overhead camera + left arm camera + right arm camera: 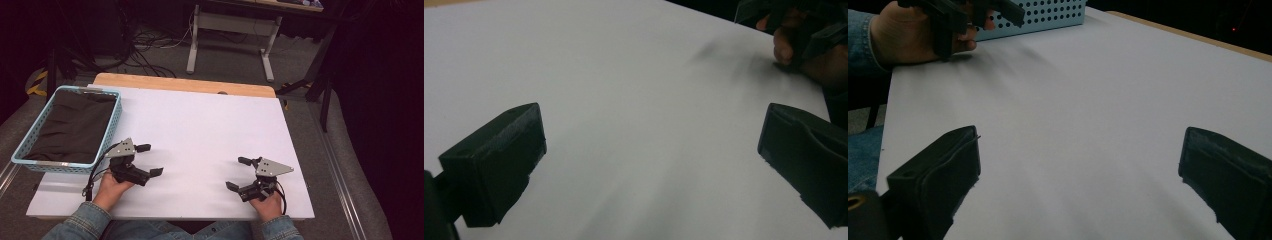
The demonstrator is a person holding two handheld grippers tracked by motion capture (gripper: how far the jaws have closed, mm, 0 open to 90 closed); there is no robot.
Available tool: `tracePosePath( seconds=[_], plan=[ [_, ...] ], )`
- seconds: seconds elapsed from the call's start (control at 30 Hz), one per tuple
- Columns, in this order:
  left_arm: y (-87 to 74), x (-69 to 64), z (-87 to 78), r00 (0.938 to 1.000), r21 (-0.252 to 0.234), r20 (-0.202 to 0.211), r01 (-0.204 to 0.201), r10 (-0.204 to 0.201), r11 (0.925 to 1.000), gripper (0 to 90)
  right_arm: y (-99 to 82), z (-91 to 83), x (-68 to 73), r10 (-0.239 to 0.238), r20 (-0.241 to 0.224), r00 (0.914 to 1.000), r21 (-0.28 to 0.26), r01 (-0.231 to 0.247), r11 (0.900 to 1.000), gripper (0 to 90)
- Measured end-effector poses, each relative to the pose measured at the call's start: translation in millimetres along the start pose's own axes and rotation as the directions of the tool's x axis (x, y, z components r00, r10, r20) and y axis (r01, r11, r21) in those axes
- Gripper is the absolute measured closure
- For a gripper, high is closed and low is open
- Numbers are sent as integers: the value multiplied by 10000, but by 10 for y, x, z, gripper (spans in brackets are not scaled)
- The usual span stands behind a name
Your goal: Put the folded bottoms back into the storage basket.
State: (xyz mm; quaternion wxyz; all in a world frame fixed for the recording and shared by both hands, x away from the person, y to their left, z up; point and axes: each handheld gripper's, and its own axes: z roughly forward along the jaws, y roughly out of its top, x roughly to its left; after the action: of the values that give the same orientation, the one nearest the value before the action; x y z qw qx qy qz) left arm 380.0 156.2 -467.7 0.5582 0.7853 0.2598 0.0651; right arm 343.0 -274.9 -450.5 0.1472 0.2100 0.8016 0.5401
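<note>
1. High view. My left claw rests on the white bench at about 8 o'clock, jaws released and spread wide, holding nothing. My right claw sits at about 5 o'clock, likewise released and empty. Both hands lie low near the bench's front edge, which I judge to be a ready posture. A light-blue basket stands at 9 o'clock, just beside my left claw. In it lies a folded black cloth, the thing nearest to my left claw and the likely object of the work. It fills the basket floor and lies flat, so I judge it would be lifted out by an edge.

2. Left gripper view. My own two jaws stand well apart, with bare white bench between them. At 1 o'clock my right hand rests on the bench, gripping its tool.

3. Right gripper view. My jaws again stand wide apart over bare bench. At 11 o'clock my left hand holds its tool, the perforated wall of the basket just behind it. The cloth is hidden by that wall.
</note>
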Motion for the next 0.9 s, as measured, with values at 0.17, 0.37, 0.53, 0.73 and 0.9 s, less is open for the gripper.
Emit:
tracePosePath(
  seconds=[0.17,0.37,0.53,0.73,0.9],
  plan=[
    [-5,-11,5,9999,-8,-147,-78,77,10000,0,0,-6,0,34,-29,10000,-68,-34,10000,35],
    [-2,-44,36,9989,170,-246,-397,401,9991,0,0,-8,0,23,-67,10000,-104,-24,9999,35],
    [-3,-43,38,9990,210,-260,-365,371,9991,0,1,-7,1,33,-65,10000,-93,-33,10000,35],
    [-1,-64,52,9984,302,-357,-425,436,9986,0,1,-8,1,28,-68,10000,-92,-28,10000,35],
    [1,-54,44,9990,270,-275,-344,351,9990,0,0,-7,1,10,-76,10000,-100,-10,9999,35]
  ],
)
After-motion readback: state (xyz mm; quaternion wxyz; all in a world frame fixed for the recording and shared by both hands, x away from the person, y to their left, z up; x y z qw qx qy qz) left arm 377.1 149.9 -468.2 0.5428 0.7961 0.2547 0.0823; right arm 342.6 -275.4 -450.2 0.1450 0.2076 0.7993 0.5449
